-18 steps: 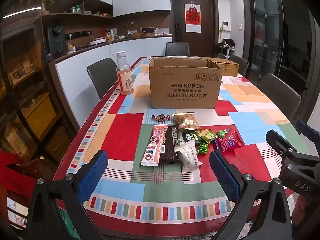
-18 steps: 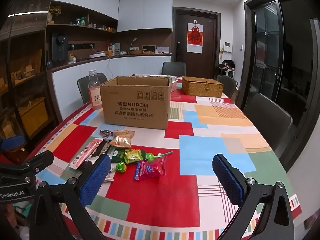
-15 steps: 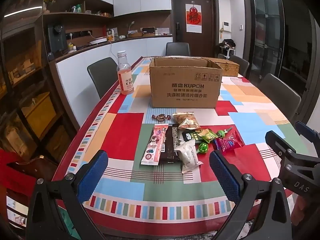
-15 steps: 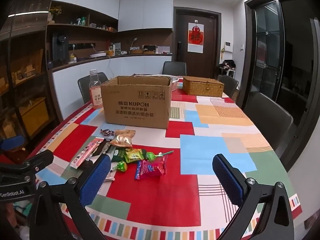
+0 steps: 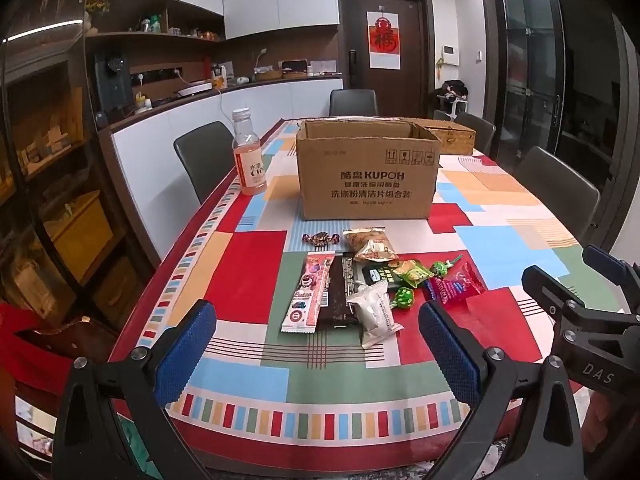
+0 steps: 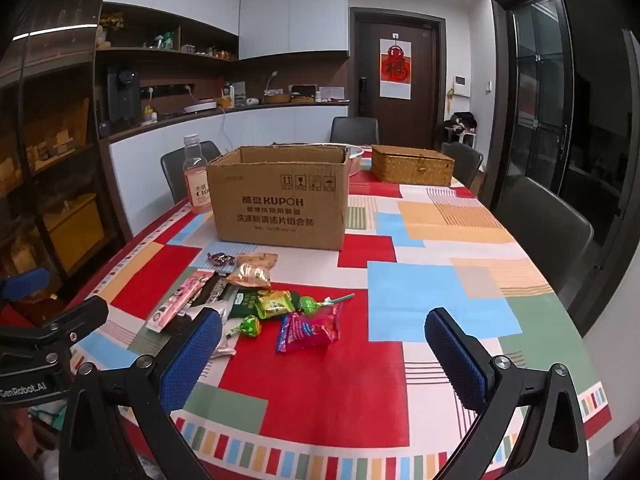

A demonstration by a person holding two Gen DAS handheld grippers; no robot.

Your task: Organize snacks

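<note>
Patchwork-patterned cloth covered the dining table (image 5: 248,264), where an open cardboard box (image 5: 368,176) stood beside a pink drink bottle (image 5: 249,156). Just in front of the box lay the snacks (image 5: 360,280) in a loose cluster, among them a pink wrapper (image 5: 308,292), a white packet (image 5: 374,314) and a red bag (image 6: 310,328). Both the left gripper (image 5: 316,344) and the right gripper (image 6: 324,356) hovered near the table's edge, jaws spread wide and empty.

Home dining room; long table (image 5: 248,264), chairs (image 6: 540,220), kitchen counter (image 5: 224,92), shelves (image 6: 160,50)
</note>
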